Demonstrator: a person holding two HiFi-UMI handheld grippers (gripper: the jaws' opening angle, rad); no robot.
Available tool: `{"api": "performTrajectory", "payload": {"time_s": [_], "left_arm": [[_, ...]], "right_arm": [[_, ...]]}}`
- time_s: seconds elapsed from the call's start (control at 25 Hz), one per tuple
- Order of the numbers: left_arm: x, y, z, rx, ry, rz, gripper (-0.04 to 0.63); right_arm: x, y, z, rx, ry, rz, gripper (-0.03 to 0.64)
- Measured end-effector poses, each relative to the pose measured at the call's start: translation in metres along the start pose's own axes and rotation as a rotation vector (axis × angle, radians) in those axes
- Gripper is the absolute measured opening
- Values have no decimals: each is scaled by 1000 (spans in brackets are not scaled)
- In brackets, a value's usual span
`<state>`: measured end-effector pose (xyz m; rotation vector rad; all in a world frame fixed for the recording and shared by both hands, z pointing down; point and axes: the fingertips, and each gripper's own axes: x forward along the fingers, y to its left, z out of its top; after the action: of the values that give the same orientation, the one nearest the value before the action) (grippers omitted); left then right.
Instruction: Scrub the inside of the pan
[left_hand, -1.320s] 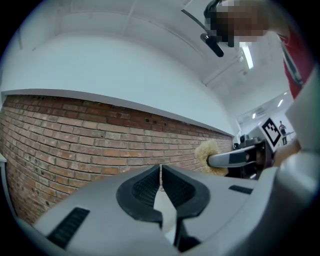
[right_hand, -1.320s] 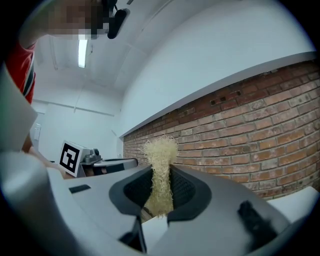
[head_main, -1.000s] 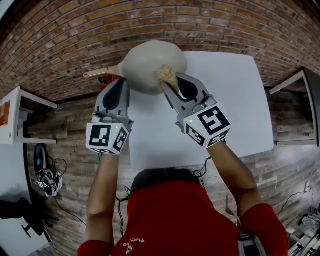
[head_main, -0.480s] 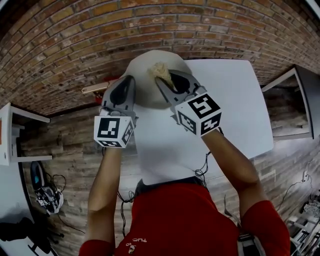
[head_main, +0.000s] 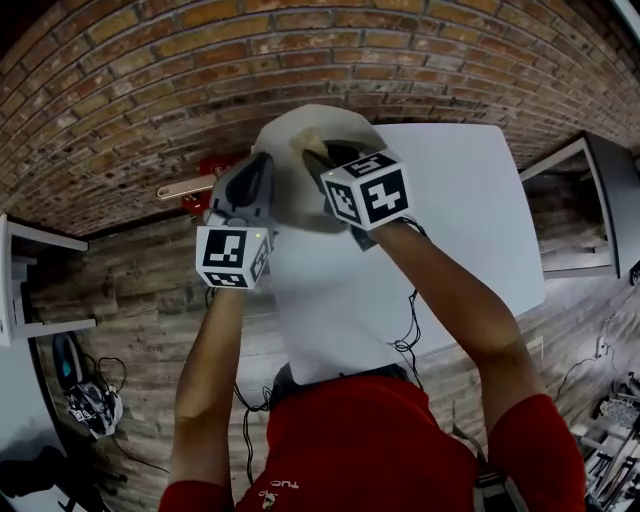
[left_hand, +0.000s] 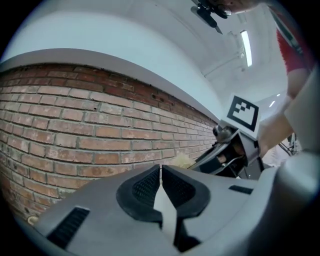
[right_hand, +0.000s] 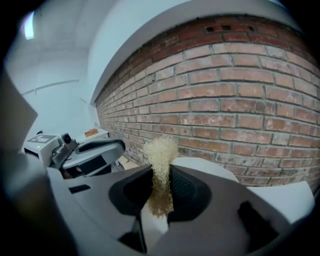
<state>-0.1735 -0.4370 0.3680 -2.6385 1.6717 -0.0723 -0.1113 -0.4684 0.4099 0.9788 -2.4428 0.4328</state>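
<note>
The pan (head_main: 345, 122) lies just ahead of both grippers, handle (head_main: 185, 187) off left — right gripper (right_hand: 161, 187), nearer its bowl, clamps the scrubber (right_hand: 160, 152); left gripper (left_hand: 160, 187) pinches, seemingly, its rim.

The head view looks steeply down from above the person onto both arms, the white tabletop (head_main: 460, 200) and the brick wall (head_main: 130, 90) beyond. The left gripper view sits low, close behind the left gripper (left_hand: 160, 170), facing that wall; the right gripper view rides as close behind the right gripper (right_hand: 161, 172), facing it too. All three share the wall, the pan (head_main: 295, 195) and the scrubber (right_hand: 160, 152); each gripper view catches the other gripper at its inner edge
</note>
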Motion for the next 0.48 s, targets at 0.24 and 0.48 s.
{"api": "performTrajectory", "payload": {"time_s": [0.24, 0.48], "left_arm": [[12, 17, -26, -25, 24, 4, 25], [20, 30, -36, -55, 21, 14, 25]], "right_arm": [[50, -17, -20, 14, 171, -25, 87], [99, -25, -45, 38, 315, -12, 87]]}}
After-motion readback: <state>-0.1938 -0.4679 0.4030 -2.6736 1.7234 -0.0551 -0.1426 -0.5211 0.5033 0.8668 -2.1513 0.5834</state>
